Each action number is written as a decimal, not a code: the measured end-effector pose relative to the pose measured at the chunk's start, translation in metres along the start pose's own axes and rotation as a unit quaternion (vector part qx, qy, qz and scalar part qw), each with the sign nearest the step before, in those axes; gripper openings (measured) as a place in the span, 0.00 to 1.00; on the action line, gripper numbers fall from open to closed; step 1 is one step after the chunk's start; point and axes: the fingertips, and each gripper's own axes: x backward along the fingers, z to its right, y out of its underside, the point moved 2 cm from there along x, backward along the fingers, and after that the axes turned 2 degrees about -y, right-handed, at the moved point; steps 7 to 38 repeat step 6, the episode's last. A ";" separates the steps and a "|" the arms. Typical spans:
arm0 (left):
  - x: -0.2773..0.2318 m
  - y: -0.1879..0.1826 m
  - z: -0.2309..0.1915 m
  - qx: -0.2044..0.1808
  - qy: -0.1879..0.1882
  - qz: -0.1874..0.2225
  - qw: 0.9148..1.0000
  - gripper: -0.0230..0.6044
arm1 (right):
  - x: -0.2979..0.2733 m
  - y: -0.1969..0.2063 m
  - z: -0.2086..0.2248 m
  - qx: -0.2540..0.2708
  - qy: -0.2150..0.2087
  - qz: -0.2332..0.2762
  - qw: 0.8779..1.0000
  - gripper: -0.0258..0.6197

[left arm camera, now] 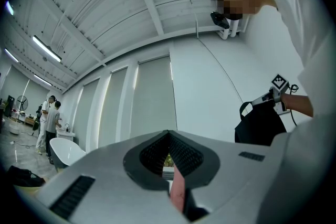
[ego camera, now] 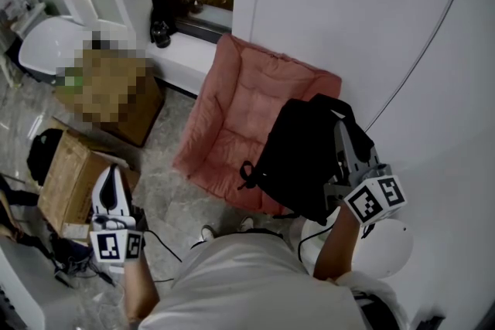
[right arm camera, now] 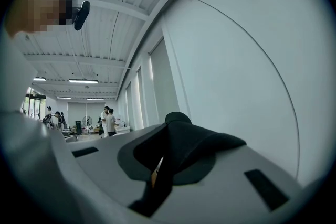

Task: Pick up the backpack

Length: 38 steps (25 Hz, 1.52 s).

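Observation:
The black backpack (ego camera: 298,158) hangs in the air in front of a white wall, just above the right edge of a pink cushion (ego camera: 232,104). My right gripper (ego camera: 346,129) holds it from the top, shut on its black strap (right arm camera: 181,139), which fills the jaws in the right gripper view. Down at the lower left my left gripper (ego camera: 112,175) is shut with nothing in it, well apart from the bag. In the left gripper view the backpack (left arm camera: 260,126) shows at the right, dangling from the right gripper (left arm camera: 266,99).
Cardboard boxes (ego camera: 73,174) stand on the marble floor at the left, with a black bag (ego camera: 42,154) beside them. A white bathtub (ego camera: 46,42) sits at the far left. A white round object (ego camera: 390,247) lies below my right hand. People stand in the distance (right arm camera: 107,120).

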 end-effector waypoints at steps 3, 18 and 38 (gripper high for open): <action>-0.001 -0.003 0.003 0.001 0.002 0.001 1.000 0.06 | 0.000 -0.003 -0.002 0.001 -0.003 -0.001 1.000 0.09; -0.003 -0.005 0.005 0.001 0.004 0.004 1.000 0.06 | 0.001 -0.006 -0.002 0.000 -0.004 0.000 1.000 0.09; -0.003 -0.005 0.005 0.001 0.004 0.004 1.000 0.06 | 0.001 -0.006 -0.002 0.000 -0.004 0.000 1.000 0.09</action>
